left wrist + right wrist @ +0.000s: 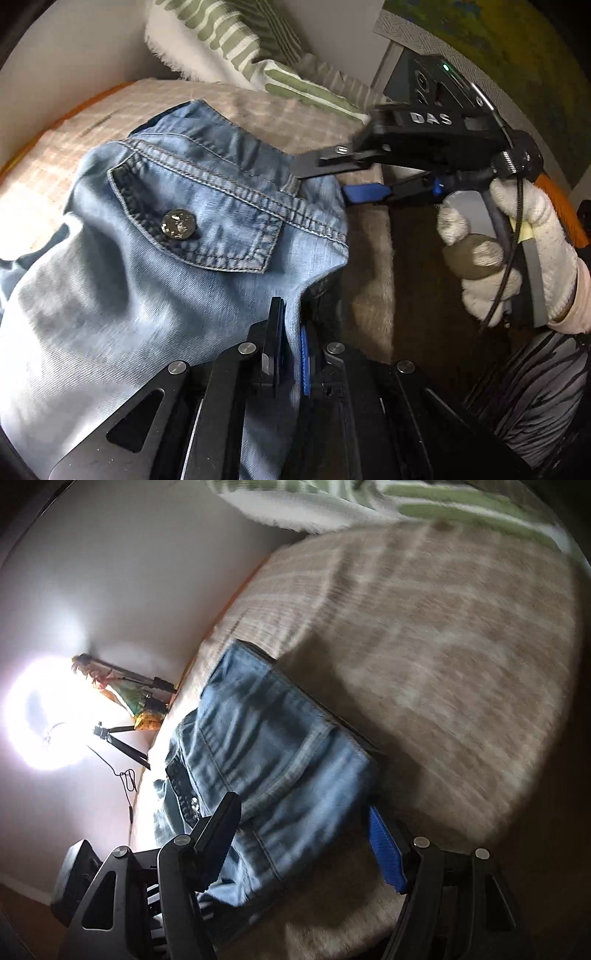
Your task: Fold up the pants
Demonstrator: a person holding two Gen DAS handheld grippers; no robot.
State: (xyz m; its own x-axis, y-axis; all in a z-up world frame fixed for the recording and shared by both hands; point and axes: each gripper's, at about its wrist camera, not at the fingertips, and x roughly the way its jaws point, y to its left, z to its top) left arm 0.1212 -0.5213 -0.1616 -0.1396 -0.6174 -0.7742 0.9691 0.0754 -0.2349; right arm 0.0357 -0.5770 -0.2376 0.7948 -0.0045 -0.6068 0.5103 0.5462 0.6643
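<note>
Light blue denim pants lie on a beige checked bedcover; a buttoned back pocket flap faces up. My left gripper is shut on a fold of the pants' edge. My right gripper is open at the pants' waistband corner, one finger above the cloth and the blue-padded one beside it. In the right wrist view the pants lie between the wide-open fingers of the right gripper.
A green-striped white pillow lies at the bed's head. A white wall runs along the bed. A bright ring light on a tripod stands by the wall. A dark floor lies beside the bed.
</note>
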